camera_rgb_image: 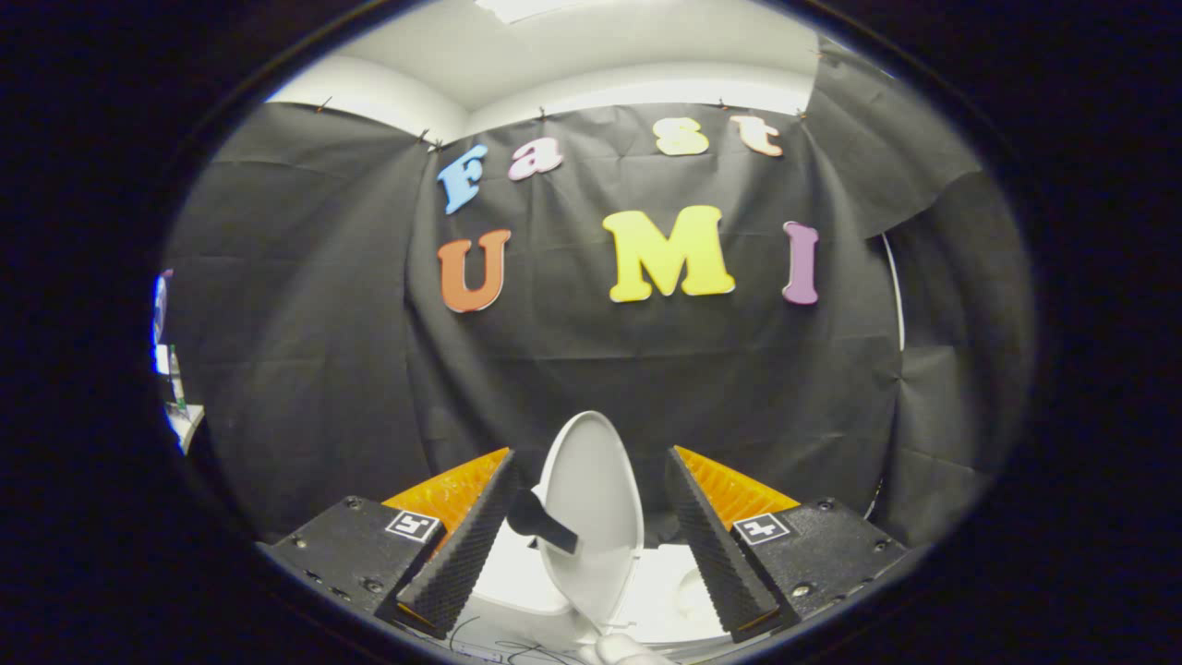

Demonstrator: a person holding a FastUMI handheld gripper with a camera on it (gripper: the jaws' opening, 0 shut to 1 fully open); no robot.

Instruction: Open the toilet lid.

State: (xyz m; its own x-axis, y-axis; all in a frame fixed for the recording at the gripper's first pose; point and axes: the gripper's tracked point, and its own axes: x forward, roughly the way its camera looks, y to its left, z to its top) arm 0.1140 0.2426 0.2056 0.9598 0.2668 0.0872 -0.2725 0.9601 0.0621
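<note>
The toilet lid (pixel 591 499) stands raised, nearly upright, its pale oval face turned a little to one side, so that its narrow top rises above the fingertips against the black cloth wall (pixel 305 369). It sits between the two fingers of the gripper (pixel 591 476), in the gap but touching neither of them as far as can be seen. A small dark handle (pixel 538 522) sticks out from the lid's left edge, low down, just beside the inner face of the left finger (pixel 466 545); whether it touches that finger cannot be told.

The gripper is open: its fingers are spread wide, with the whole width of the lid and some space on each side between them, and they press on nothing. The ribbed inner face of the right finger (pixel 711 545) stands a little apart from the lid's right edge.

Below the lid the white body of the toilet (pixel 660 596) shows between the finger bases, with the seat area on the left of the lid and a flat white part on the right. A small pale rounded thing (pixel 623 648) lies at the very bottom, too cut off to name.

Beyond all this the black cloth wall hangs in folds, with a white ceiling (pixel 591 55) above it. Far off to the left, past the cloth's edge, a few small bright objects (pixel 171 388) show, too small to make out.
</note>
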